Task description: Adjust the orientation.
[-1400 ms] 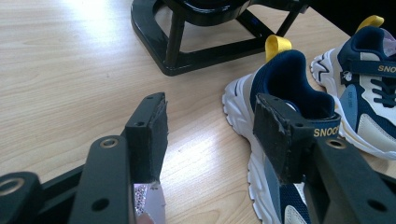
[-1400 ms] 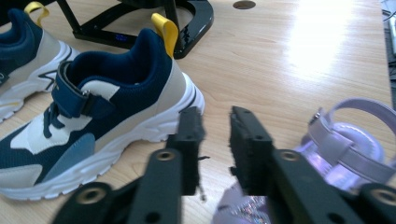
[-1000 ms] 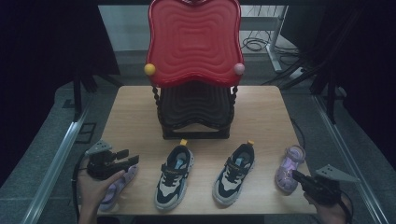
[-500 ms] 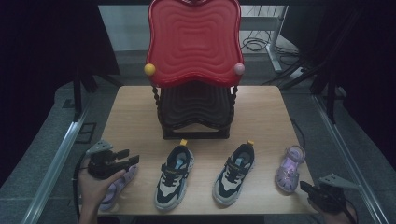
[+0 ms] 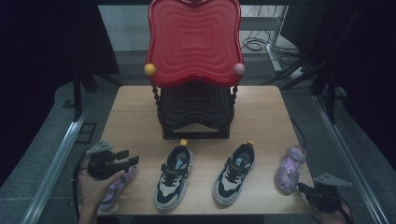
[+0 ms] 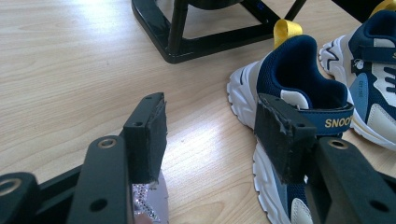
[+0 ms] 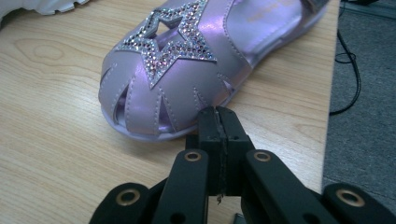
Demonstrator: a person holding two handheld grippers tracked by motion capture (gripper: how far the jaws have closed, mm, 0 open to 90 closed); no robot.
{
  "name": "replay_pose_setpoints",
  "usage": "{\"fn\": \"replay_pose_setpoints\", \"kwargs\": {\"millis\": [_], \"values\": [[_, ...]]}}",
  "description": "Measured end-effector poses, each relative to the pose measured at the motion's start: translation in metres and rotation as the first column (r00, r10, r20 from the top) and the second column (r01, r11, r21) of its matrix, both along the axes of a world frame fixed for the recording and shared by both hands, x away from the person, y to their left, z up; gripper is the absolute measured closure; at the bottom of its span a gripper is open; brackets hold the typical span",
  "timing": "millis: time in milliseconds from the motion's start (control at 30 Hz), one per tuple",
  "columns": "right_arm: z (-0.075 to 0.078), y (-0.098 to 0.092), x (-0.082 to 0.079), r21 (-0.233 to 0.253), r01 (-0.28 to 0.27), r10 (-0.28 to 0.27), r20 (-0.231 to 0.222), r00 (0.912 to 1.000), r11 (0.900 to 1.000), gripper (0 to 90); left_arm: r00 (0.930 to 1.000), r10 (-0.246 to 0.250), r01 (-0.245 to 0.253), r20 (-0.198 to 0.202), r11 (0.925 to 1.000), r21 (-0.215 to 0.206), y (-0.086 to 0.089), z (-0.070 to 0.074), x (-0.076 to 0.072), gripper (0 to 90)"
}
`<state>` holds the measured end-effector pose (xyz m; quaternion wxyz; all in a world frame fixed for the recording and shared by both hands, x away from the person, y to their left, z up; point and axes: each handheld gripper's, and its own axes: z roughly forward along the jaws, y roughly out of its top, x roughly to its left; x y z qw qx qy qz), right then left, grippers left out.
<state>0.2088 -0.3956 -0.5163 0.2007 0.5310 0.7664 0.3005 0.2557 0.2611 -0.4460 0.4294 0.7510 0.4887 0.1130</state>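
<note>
Two purple star sandals and two navy-and-white sneakers lie along the table's front. My left gripper (image 5: 130, 161) hovers open over the left sandal (image 5: 114, 190), whose glittery edge (image 6: 150, 205) shows under the jaws. In the left gripper view the gripper (image 6: 210, 135) has bare wood between its jaws and a sneaker (image 6: 303, 88) to its right. At the front right corner my right gripper (image 5: 302, 187) is shut on nothing. Its tips (image 7: 218, 116) rest just in front of the toe of the right sandal (image 7: 187, 70), also seen from above (image 5: 289, 168).
A red-topped black shoe rack (image 5: 194, 46) stands at the middle back of the wooden table (image 5: 261, 112). The two sneakers (image 5: 175, 175) (image 5: 233, 172) sit side by side in front of it. Cables lie on the floor past the table's right edge (image 7: 348, 56).
My right gripper has drawn back a little from the right sandal toward the table's near edge. The left gripper has stayed over the left sandal.
</note>
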Motion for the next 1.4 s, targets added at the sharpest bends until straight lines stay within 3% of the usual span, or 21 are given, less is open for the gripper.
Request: {"fn": "replay_pose_setpoints", "kwargs": {"millis": [600, 1167, 1400], "values": [[0.001, 0.007, 0.002, -0.005, -0.019, 0.019, -0.004, 0.9998, 1.0, 89.5, 1.0, 0.002, -0.002, -0.007, 1.0, 0.004, 0.004, 0.0, -0.001, 43.5], [0.004, 0.02, 0.005, -0.044, -0.041, 0.04, -0.008, 0.9992, 0.998, 89.4, 0.9998, 0.009, -0.009, -0.017, 0.9999, 0.009, 0.011, 0.0, -0.001, 42.5], [0.004, 0.027, 0.007, -0.044, -0.056, 0.056, -0.009, 0.9984, 0.997, 89.4, 0.9994, 0.031, -0.031, -0.014, 0.9995, 0.003, 0.019, 0.002, -0.003, 42.3]]}}
